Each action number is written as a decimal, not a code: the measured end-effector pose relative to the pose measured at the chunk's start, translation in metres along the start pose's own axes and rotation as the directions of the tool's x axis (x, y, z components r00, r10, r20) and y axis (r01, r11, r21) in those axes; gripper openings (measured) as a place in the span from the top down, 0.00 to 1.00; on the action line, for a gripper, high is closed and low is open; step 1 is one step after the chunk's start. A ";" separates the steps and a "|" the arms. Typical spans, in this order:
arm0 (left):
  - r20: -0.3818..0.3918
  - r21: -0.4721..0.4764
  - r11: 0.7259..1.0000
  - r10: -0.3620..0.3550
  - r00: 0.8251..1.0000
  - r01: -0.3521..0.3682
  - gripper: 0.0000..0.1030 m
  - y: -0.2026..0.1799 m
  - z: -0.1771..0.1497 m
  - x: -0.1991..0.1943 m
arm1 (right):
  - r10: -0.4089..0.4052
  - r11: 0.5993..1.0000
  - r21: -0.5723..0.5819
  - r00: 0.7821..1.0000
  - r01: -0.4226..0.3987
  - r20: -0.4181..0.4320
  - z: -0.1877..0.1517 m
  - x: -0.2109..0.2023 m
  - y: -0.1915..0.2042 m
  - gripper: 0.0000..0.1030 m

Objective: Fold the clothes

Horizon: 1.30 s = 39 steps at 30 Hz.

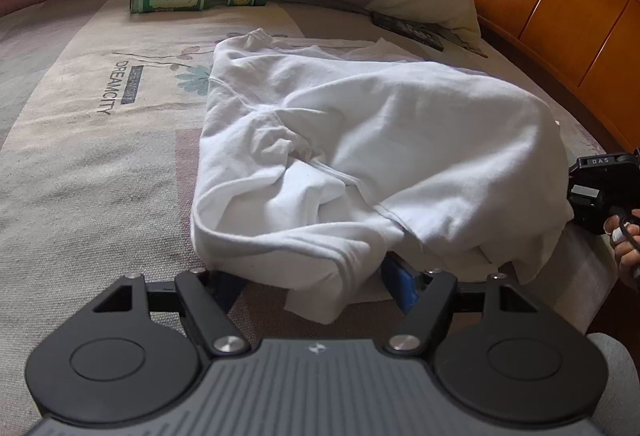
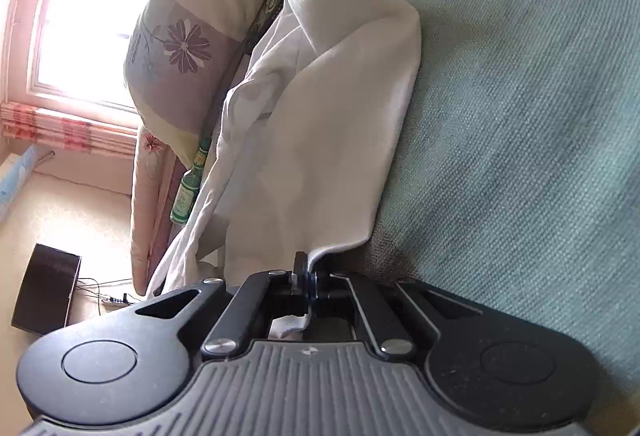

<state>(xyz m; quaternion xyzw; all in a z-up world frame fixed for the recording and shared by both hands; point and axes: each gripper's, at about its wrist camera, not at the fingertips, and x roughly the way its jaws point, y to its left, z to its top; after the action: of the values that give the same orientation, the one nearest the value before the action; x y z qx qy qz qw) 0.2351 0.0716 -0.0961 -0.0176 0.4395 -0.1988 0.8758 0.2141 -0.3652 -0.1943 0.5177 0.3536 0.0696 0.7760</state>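
White T-shirt (image 1: 360, 156), lying rumpled on the bed (image 1: 80, 164), looks light, limp & slippery, so best taken at hems/corners: right hand-held gripper (image 2: 306, 278) is pinched tight on a hem corner, left hand-held gripper (image 1: 316, 288) gapes wide w/ near edge between its jaws, ungripped.

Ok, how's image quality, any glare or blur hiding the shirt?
Left wrist: even light, the shirt sharp, with only fisheye bending at the headboard. Right wrist: the window is blown out and the view is rolled sideways, yet the shirt hem in the shut jaws reads clearly.
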 end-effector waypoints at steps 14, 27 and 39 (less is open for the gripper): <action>-0.061 0.177 0.976 -0.120 0.991 0.129 0.30 -0.065 0.005 -0.054 | -0.475 0.732 -0.489 0.870 0.475 0.134 0.094 -0.102 0.034 0.96; -0.005 0.345 0.904 -0.268 0.963 0.253 0.30 -0.143 0.021 -0.086 | -0.726 0.330 -0.621 0.612 0.711 0.314 0.146 -0.123 0.032 0.96; -0.016 0.360 0.901 -0.254 0.967 0.242 0.30 -0.151 0.023 -0.079 | -0.677 0.448 -0.470 0.632 0.760 0.378 0.182 -0.160 0.012 0.77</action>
<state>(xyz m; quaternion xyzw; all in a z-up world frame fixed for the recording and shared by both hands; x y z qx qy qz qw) 0.1607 -0.0414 0.0096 0.0837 0.3762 -0.3853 0.8384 0.2115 -0.5733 -0.0689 0.0528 0.4453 -0.1946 0.8724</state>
